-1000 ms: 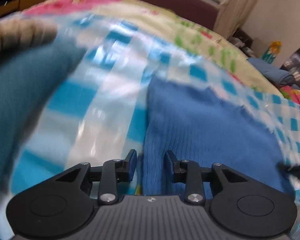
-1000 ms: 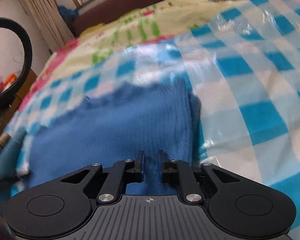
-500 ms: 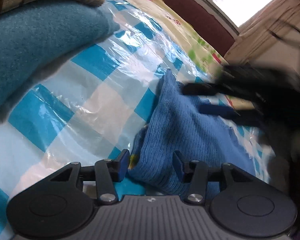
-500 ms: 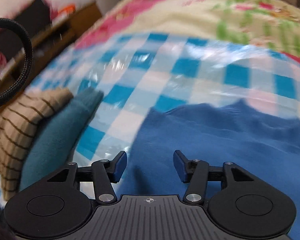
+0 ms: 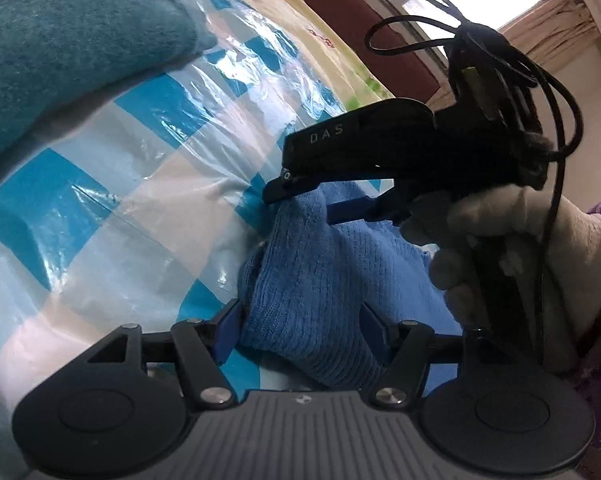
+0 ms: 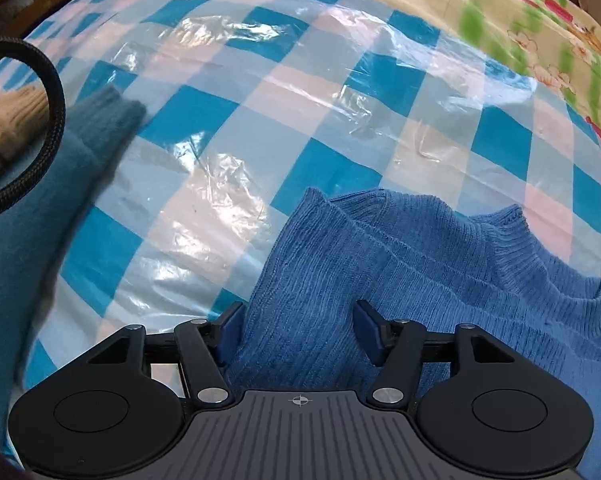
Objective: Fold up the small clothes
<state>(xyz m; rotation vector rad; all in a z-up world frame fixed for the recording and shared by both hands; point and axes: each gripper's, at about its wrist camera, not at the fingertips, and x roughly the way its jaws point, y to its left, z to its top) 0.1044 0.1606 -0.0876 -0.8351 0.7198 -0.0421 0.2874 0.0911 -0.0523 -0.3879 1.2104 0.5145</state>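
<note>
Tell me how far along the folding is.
Done: a teal garment lies folded aside with a beige striped one on it. In hand: both open grippers, left and right, straddle the bunched blue sweater. Left: folding it flat.

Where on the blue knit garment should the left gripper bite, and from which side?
Take the bunched left edge of the blue knit garment, where the folded layers stack between the open left gripper. Come in low along the checkered plastic sheet, so one finger slides beneath the stack. The right gripper straddles the same edge farther up.
</note>
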